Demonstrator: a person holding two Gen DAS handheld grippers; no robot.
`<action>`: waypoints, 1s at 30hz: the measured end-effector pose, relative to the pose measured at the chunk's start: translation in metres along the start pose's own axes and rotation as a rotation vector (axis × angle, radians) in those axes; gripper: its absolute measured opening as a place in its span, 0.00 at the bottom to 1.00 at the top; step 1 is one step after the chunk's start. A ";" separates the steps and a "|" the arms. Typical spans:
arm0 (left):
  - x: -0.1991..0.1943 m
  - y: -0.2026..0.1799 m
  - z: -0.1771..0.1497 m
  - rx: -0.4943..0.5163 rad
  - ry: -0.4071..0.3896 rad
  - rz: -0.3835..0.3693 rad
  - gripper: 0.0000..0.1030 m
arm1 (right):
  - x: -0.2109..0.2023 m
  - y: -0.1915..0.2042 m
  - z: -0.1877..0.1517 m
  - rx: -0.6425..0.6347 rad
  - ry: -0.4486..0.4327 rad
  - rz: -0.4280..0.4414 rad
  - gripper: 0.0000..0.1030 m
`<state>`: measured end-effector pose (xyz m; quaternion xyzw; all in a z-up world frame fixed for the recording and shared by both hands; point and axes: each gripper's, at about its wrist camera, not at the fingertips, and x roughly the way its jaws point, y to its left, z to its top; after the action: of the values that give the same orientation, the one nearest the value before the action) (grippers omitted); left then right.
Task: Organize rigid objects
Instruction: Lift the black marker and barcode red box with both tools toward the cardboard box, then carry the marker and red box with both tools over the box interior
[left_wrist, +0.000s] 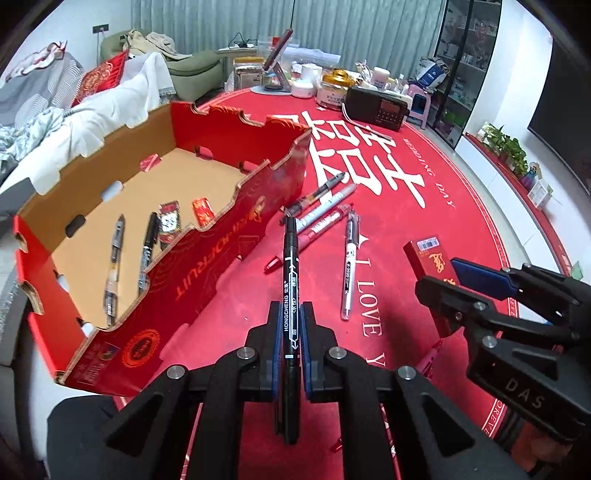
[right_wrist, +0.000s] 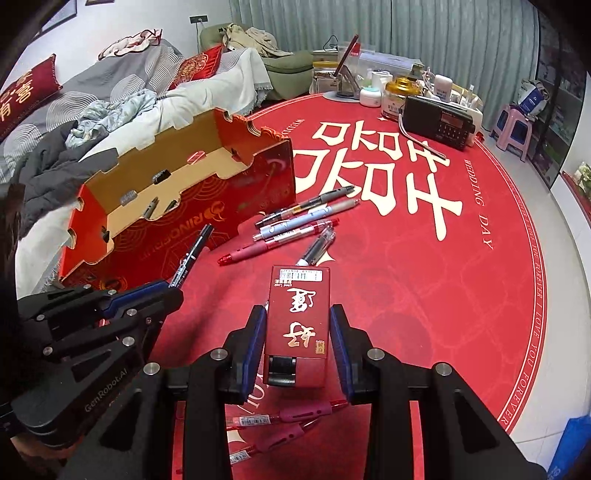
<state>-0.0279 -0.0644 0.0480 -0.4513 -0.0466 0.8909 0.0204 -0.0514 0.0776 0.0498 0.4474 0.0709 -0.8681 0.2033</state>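
Mostly red round tablecloth (right_wrist: 424, 280) with white characters, sofa (right_wrist: 92, 107) and grey curtains (right_wrist: 424, 33) behind. Left gripper (left_wrist: 291, 321) clamped on black marker (left_wrist: 290, 280), right gripper (right_wrist: 297, 332) clamped on red box (right_wrist: 298, 325), both above cloth. Loose pens (right_wrist: 295, 229) lie beside open cardboard tray (left_wrist: 229, 229); radio (right_wrist: 437, 120) at far edge.

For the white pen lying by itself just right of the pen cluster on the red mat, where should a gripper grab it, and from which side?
Grip the white pen mid-barrel, coming from above with the fingers across its narrow width. It lies flat on the red mat, apart from the pen cluster, so both long sides are free; the ends offer little to pinch.
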 end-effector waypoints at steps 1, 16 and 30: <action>-0.002 0.001 0.001 0.000 -0.005 0.003 0.09 | -0.001 0.001 0.001 -0.002 -0.003 0.002 0.35; -0.027 0.013 0.024 -0.035 -0.072 0.049 0.09 | -0.015 0.024 0.029 -0.065 -0.063 0.021 0.35; -0.046 0.062 0.048 -0.136 -0.108 0.125 0.09 | -0.017 0.065 0.079 -0.153 -0.117 0.073 0.35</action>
<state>-0.0393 -0.1326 0.1069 -0.4050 -0.0797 0.9083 -0.0684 -0.0743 -0.0002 0.1137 0.3813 0.1086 -0.8767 0.2724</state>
